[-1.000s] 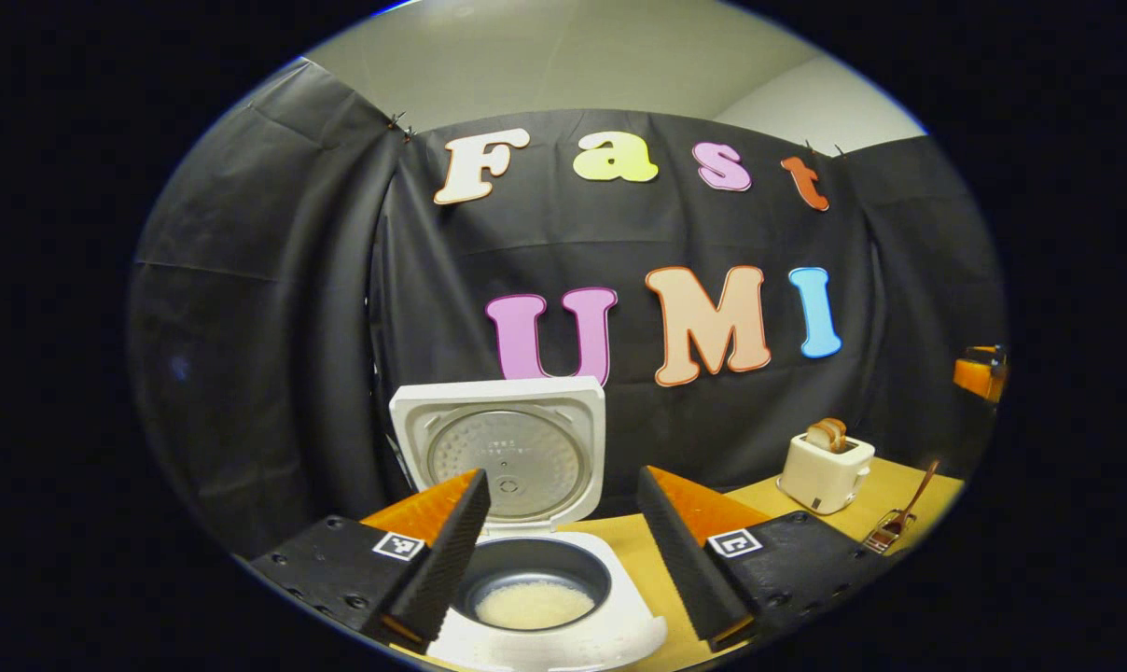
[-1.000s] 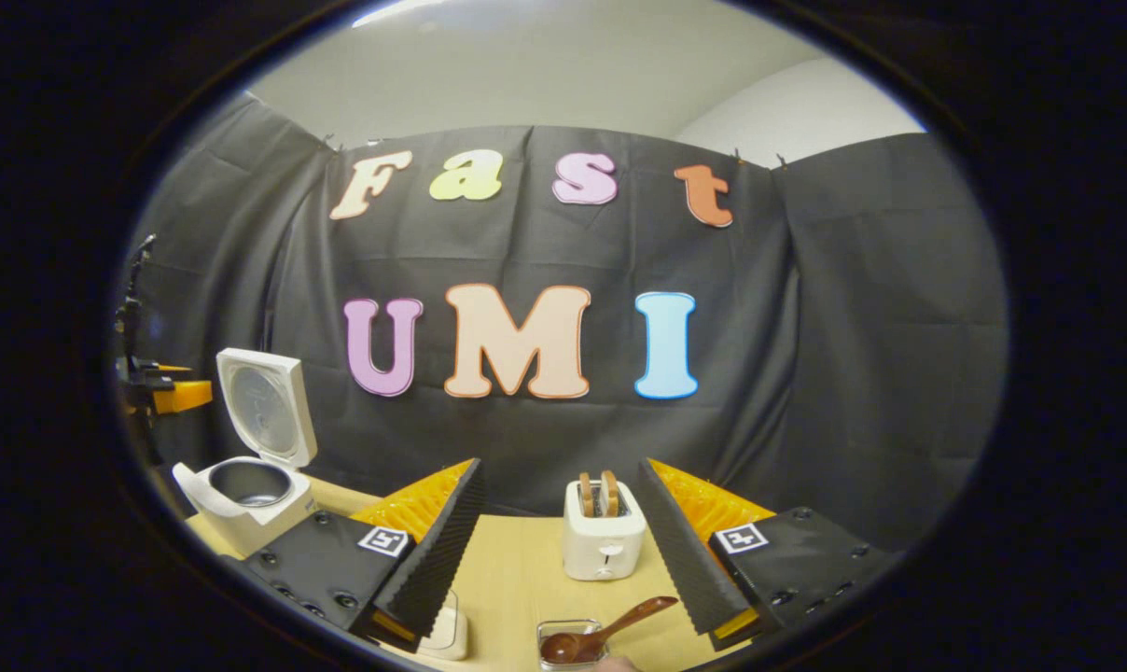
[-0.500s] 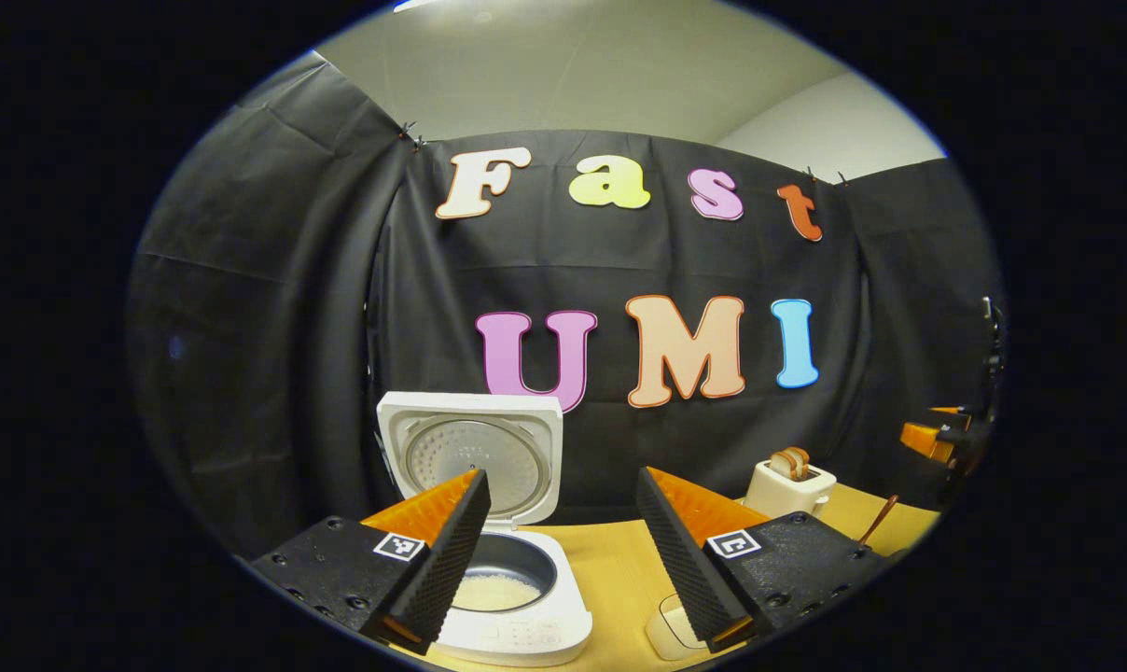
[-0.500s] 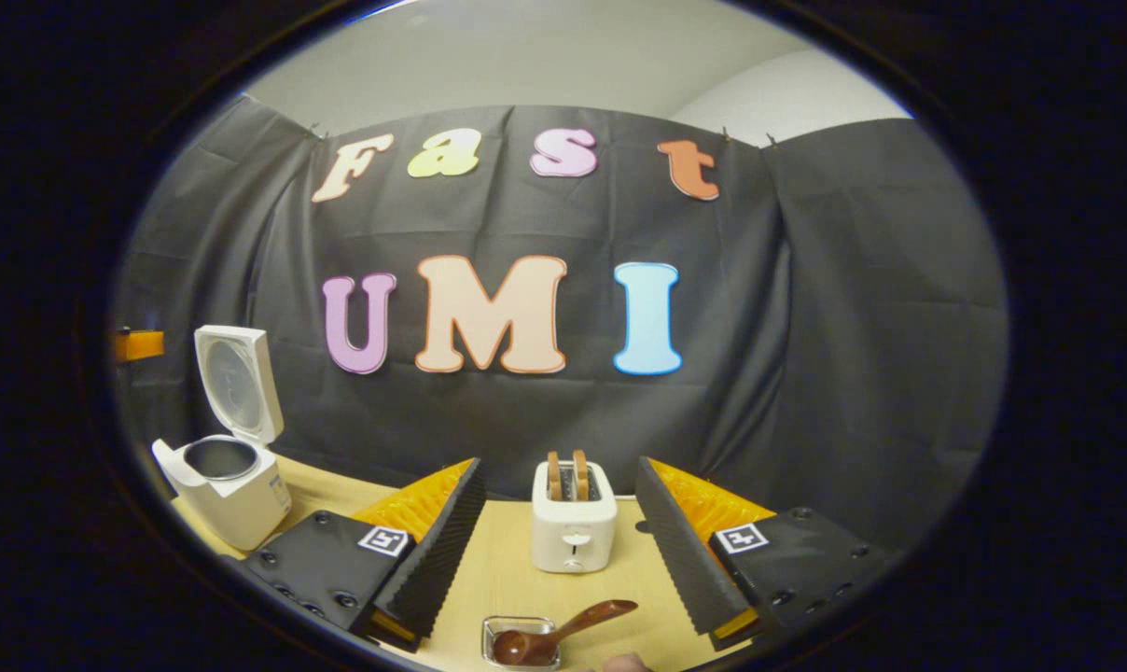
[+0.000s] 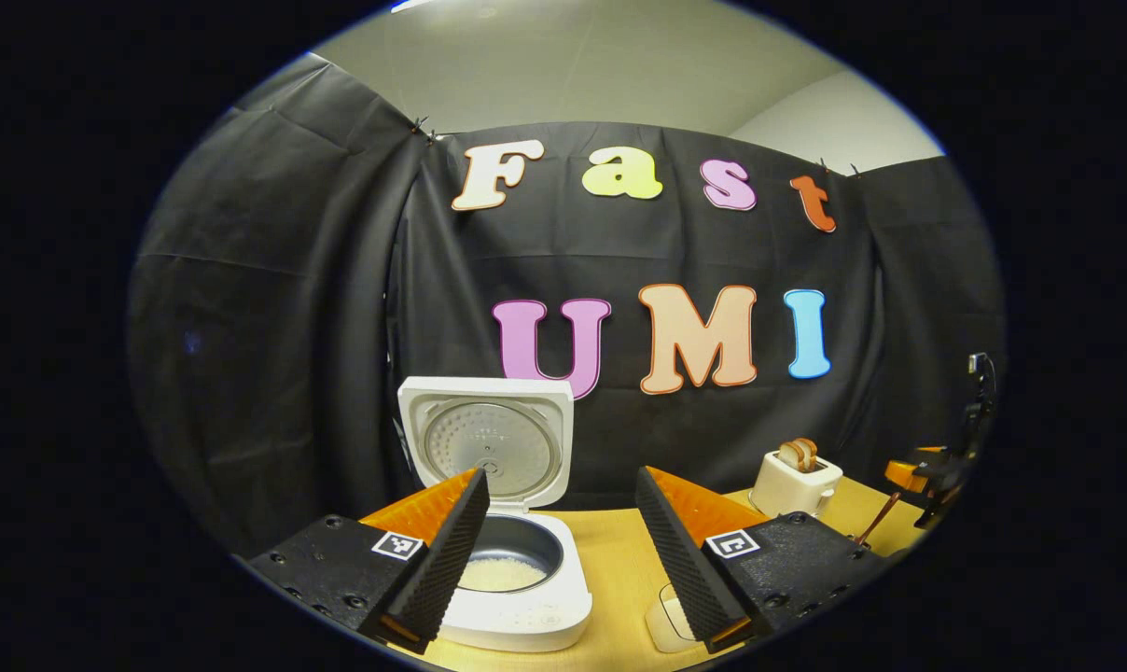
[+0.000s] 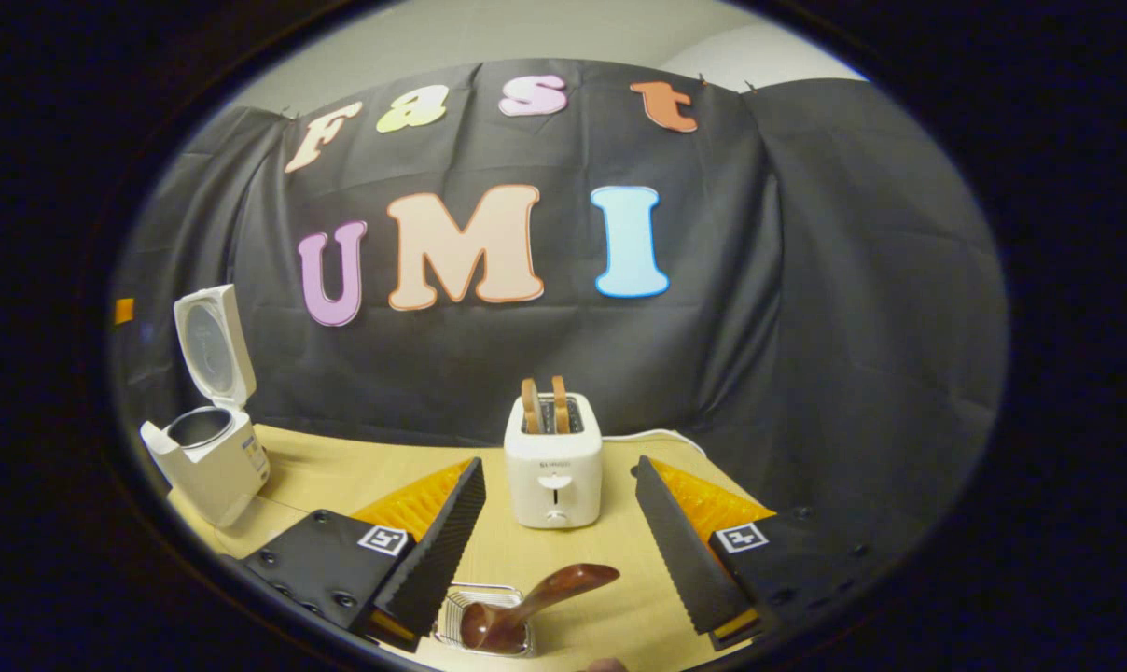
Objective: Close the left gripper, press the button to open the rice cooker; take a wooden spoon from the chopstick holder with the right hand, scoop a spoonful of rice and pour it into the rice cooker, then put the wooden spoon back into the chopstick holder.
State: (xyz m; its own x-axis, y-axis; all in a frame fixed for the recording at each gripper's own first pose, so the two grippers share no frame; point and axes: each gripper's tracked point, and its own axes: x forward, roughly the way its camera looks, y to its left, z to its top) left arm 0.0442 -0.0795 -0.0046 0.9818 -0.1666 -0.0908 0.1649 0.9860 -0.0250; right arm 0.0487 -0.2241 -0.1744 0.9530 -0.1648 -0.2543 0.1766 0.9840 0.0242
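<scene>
Hovering above tabletop, right hand-held gripper spread wide, nothing between fingers; wooden spoon just below, resting tilted in chopstick holder. Left hand-held gripper likewise spread, empty. Rice cooker lid up, rice inside pot. Toaster behind spoon.
</scene>
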